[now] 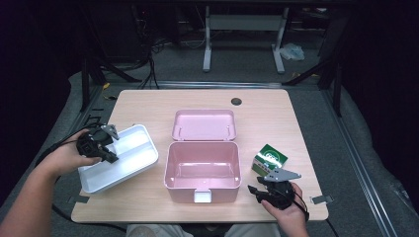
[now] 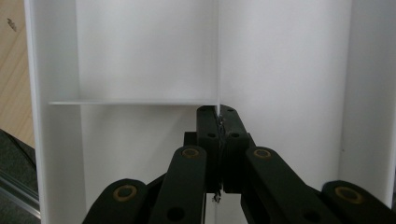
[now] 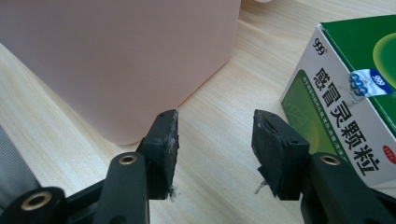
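Right gripper (image 3: pixel 215 140) jaws apart between pink box (image 3: pixel 116 56) and carton (image 3: pixel 336 102).

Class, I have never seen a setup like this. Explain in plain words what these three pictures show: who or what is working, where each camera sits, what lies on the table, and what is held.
A person holds a two-jaw hand tool in each hand. The high view looks down on the wooden table; the other two cameras ride on the grippers. On the table lie an open pink lidded box, a white divided tray and a green-and-white medicine box. The left gripper is shut on the tray's thin divider wall. The right gripper is open, holding nothing, between the pink box and the medicine box.
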